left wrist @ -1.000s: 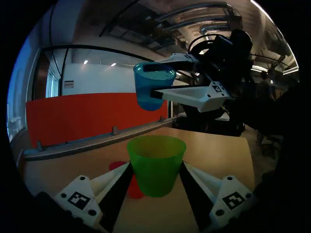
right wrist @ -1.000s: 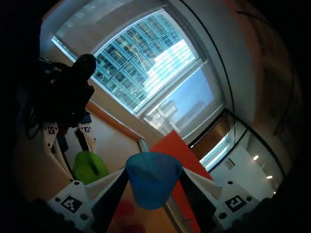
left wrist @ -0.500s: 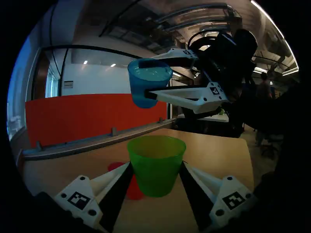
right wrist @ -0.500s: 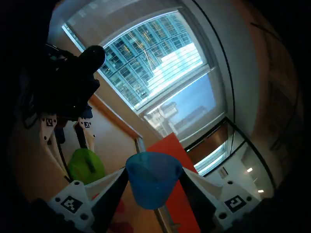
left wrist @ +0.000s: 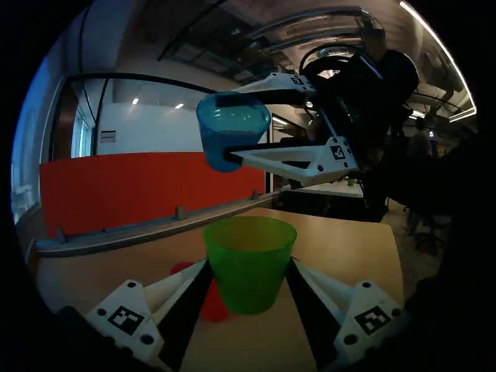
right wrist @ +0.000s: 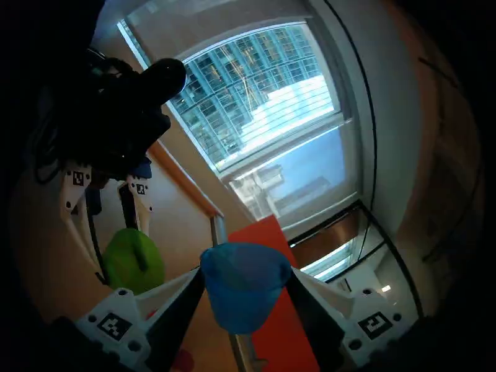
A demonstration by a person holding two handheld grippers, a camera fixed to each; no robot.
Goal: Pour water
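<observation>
— Nearest the left camera: grip status?

— Checked. left gripper (left wrist: 249, 276) closed on green cup (left wrist: 250, 260), one finger pressed to each side. Cup upright, mouth up. Contact with table (left wrist: 347, 239) below not resolvable.

— Just behind the cup?

— red item (left wrist: 214, 305) on the table, partly hidden by cup and finger. Type not resolvable. No part in the pour, by judgement.

— Farther out?

— right gripper (right wrist: 246, 273) clamped on blue cup (right wrist: 243, 288), both fingers tight against the wall. From the left gripper view: blue cup held high, above and beyond the green cup, offset to the left, well apart from the green rim. Mouth tilted partly toward the left camera. No stream visible. Water level not readable with certainty.

— Farthest?

— orange panel (left wrist: 136, 186) along the far table edge; glazing and ceiling ducts beyond.

— Step in hand?

— Judged as pre-pour alignment: source cup raised, slight tilt only, no transfer visible.

— Requirements for the next move?

— Bring the blue rim over the centre of the green mouth. Lower to reduce the drop. Roll the right gripper slowly until flow begins. Hold the green cup level and fixed. Avoid rim contact; avoid a fast tilt, likely cause of overshoot onto the table.
</observation>
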